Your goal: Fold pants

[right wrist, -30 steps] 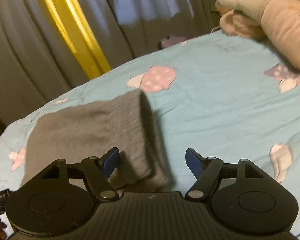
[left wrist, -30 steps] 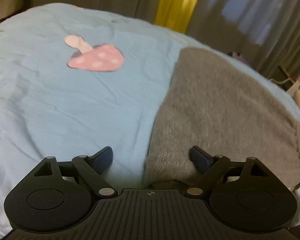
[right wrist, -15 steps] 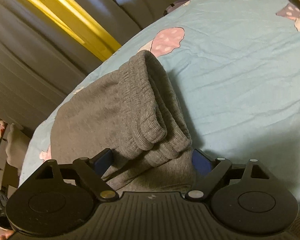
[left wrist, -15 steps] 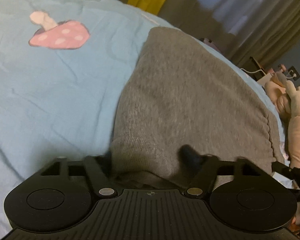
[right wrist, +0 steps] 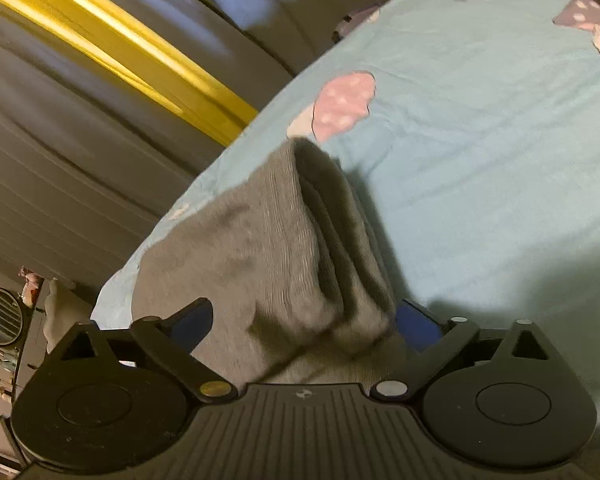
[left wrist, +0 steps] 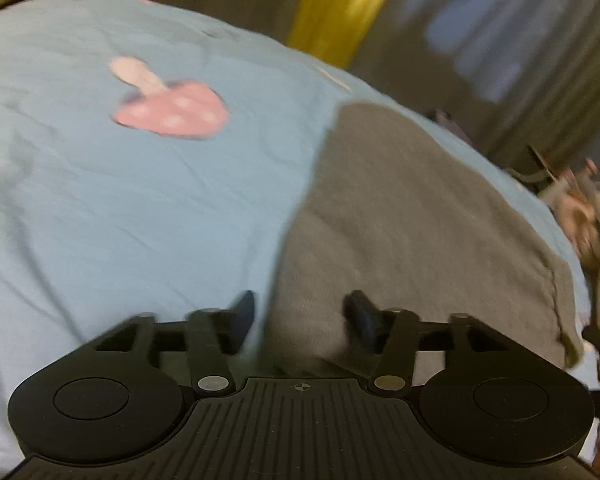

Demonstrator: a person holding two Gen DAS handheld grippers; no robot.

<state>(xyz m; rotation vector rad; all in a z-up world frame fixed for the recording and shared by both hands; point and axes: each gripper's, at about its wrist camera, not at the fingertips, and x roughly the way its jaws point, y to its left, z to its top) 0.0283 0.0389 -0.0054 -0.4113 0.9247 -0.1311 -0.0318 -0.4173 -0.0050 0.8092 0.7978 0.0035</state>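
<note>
pants [left wrist: 412, 216] on bedsheet [left wrist: 100, 208], curtains [right wrist: 80, 152] behind

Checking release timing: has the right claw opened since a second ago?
Yes. The right claw has just been opening; its fingers now stand clear either side of the gray pants on the blue sheet.

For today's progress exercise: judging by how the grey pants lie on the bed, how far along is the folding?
Done: the grey pants already lie in stacked layers on the blue bedsheet.
In hand: the left gripper straddles a near corner; the right gripper, jaws just opened wide, brackets the layered edge without pinching.
Left: probably one more fold, then smoothing.
</note>
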